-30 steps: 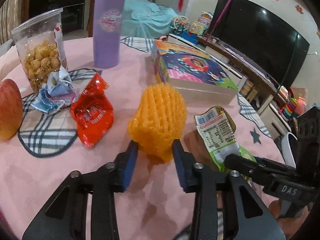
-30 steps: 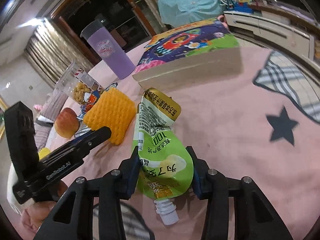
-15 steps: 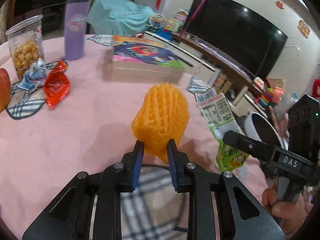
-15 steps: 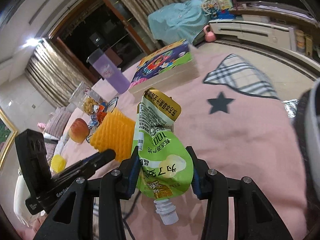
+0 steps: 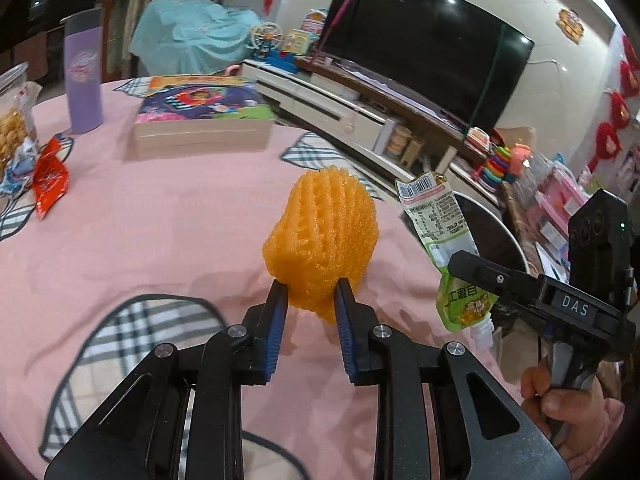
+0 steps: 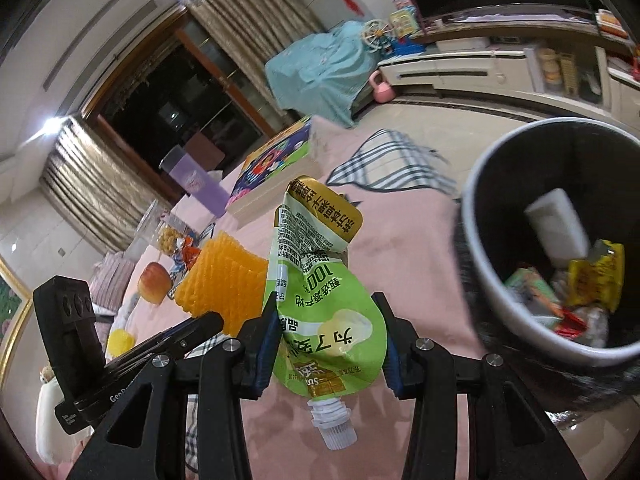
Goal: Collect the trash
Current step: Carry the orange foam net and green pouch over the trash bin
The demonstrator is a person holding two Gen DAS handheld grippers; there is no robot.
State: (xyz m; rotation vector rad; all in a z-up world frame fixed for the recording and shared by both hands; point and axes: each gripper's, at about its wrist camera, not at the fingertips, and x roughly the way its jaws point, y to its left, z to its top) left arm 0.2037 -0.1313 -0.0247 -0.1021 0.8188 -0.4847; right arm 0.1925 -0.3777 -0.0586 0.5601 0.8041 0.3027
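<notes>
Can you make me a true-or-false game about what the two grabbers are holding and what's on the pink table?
1. The left gripper holds an orange foam net. True.
2. The right gripper is empty. False: it is shut on a green pouch.
3. The bin already has trash inside. True.
4. The red wrapper is in the bin. False: it lies on the table.
5. The purple cup lies on its side. False: it stands upright, near the book.
</notes>
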